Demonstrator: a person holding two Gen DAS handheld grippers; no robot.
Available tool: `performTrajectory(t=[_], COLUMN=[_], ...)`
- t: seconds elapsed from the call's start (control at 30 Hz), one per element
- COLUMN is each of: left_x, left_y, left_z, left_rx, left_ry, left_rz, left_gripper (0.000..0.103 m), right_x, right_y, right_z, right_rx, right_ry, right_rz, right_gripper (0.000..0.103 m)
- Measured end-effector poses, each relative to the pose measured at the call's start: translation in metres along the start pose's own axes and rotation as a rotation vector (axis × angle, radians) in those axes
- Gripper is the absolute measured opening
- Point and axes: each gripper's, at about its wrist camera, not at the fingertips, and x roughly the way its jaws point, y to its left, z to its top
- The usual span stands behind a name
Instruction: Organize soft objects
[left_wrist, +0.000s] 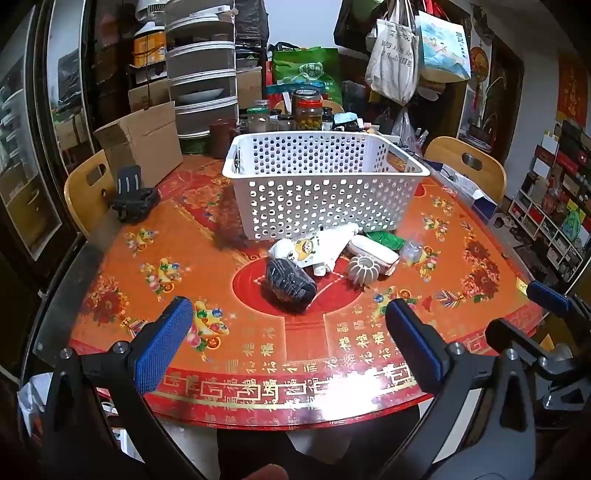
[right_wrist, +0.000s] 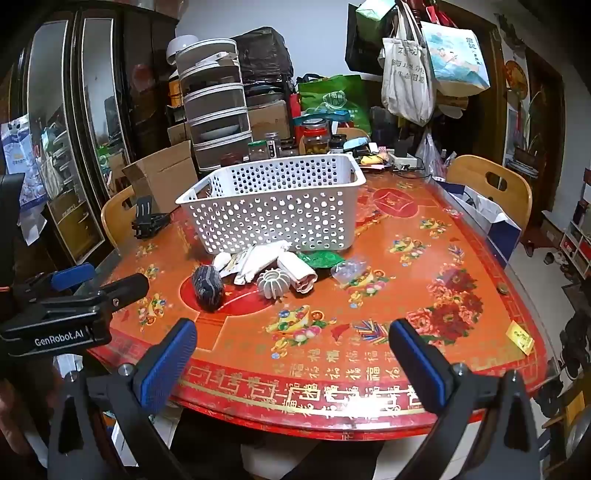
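**Sorting not yet begun**

Both spread wide and empty: left gripper (left_wrist: 290, 334), right gripper (right_wrist: 293, 349), low over the near table (left_wrist: 229, 266) edge. Soft items (left_wrist: 317, 253) heaped just before the white basket (left_wrist: 321, 184); apparently nothing inside. All left to move.

— What lettering reads clearly?
— "GenRobot.AI", white on the black left gripper (right_wrist: 99, 280) at the picture's left edge.
— Elsewhere?
— Gold Chinese characters rim the tablecloth's (right_wrist: 369, 373) near edge; tote bag (right_wrist: 404, 79) print is illegible.
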Motion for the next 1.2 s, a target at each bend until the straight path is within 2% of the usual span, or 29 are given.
performTrajectory(t=[0.3,0.5,1.2], left_x=[-0.006,-0.01,-0.013], left_y=[-0.009,-0.009,-0.006], left_z=[0.012,0.004,0.003], left_rx=[0.017,0.013,0.007], left_ry=[-0.006,-0.028,-0.029], left_rz=[0.005,0.004,-0.007], left_gripper=[0.103,0.103,0.103], right_x=[0.003,0.001,-0.006], right_y=[-0.005,-0.008,-0.004], right_z=[0.0,0.004,0.005], right_rx=[0.014,0.018,0.009], right_ry=[0.005,-0.002,-0.014], right_rz=[0.004,0.004,0.003], right_gripper=[0.103,0.103,0.103])
